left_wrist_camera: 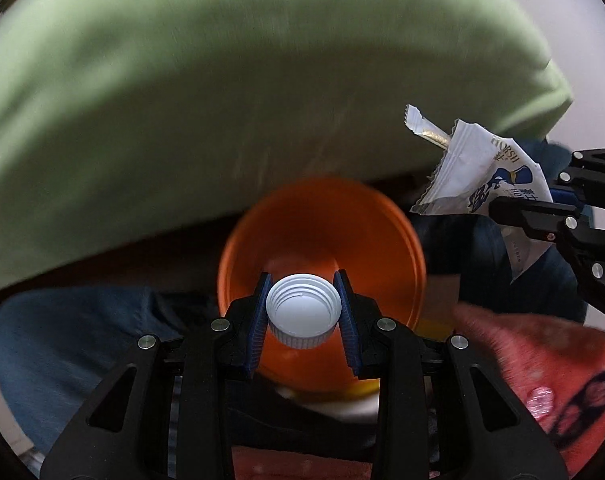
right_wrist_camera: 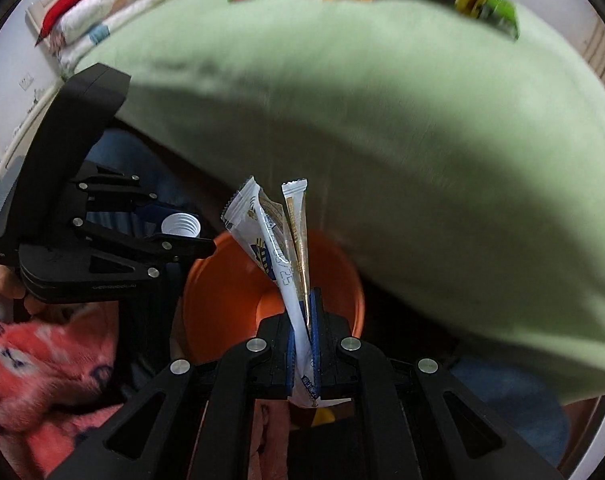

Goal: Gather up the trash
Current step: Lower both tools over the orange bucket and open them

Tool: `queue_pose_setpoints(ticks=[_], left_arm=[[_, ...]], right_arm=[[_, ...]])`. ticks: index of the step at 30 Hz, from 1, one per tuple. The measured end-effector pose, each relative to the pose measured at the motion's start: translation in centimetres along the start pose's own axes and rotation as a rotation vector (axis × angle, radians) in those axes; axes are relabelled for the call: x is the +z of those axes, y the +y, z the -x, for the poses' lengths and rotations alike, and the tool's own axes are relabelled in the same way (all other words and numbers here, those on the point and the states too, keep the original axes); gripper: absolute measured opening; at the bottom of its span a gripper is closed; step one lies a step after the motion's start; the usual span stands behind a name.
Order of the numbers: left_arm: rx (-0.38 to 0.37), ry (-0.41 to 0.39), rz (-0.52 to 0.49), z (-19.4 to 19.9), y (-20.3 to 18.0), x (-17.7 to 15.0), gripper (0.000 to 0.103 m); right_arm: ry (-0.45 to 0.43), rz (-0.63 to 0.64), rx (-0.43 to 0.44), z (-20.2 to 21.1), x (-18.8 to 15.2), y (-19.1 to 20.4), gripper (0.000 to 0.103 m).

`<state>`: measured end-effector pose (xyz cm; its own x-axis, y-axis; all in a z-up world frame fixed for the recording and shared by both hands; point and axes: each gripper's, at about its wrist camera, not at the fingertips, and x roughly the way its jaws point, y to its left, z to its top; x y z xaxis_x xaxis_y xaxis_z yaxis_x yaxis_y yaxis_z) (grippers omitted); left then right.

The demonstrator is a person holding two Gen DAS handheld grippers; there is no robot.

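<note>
Trash goes in the orange bin (left_wrist_camera: 322, 240): left gripper (left_wrist_camera: 304, 312) pinching a bottle cap (left_wrist_camera: 302, 310) above it, right gripper (right_wrist_camera: 304, 344) pinching snack wrappers (right_wrist_camera: 278, 240); release over its mouth.

Green-sheeted bed (right_wrist_camera: 382, 120) bears folded bedding (right_wrist_camera: 114, 12) and blurred packets (right_wrist_camera: 486, 4).

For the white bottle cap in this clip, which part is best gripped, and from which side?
Grip the white bottle cap across its ribbed side wall, pads on opposite sides, as the left gripper does now. It is round with a hollow threaded inside, so squeezing across the outer wall seems steadiest.
</note>
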<state>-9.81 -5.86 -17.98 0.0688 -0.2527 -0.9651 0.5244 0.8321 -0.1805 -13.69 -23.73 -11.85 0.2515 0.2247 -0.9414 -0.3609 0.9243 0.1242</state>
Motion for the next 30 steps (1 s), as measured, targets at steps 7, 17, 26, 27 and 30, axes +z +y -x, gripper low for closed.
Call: queue_pose_setpoints(ticks=[7,17,26,27,30], left_arm=[[0.012,0.091,0.019,-3.4,0.0,0.2,0.031],[0.037,0.186,0.034,-6.0,0.6,0.5,0.062],[0.031,0.184,0.075,-5.7,1.2,1.1,0.073],[0.030,0.181,0.075,-5.6,1.2,1.2,0.073],[0.033,0.175,0.073,-5.4,1.1,1.4,0.073]], right_arm=[[0.097,-0.024,0.037,-3.4,-1.2,-0.2,0.009],[0.135,-0.023,0.030,-5.3,-0.2,-0.5,0.053],[0.117,-0.041,0.001,-5.0,0.0,-1.1,0.060],[0.116,-0.044,0.002,-5.1,-0.1,-1.1,0.060],[0.111,-0.051,0.002,-5.0,-0.1,-1.3,0.060]])
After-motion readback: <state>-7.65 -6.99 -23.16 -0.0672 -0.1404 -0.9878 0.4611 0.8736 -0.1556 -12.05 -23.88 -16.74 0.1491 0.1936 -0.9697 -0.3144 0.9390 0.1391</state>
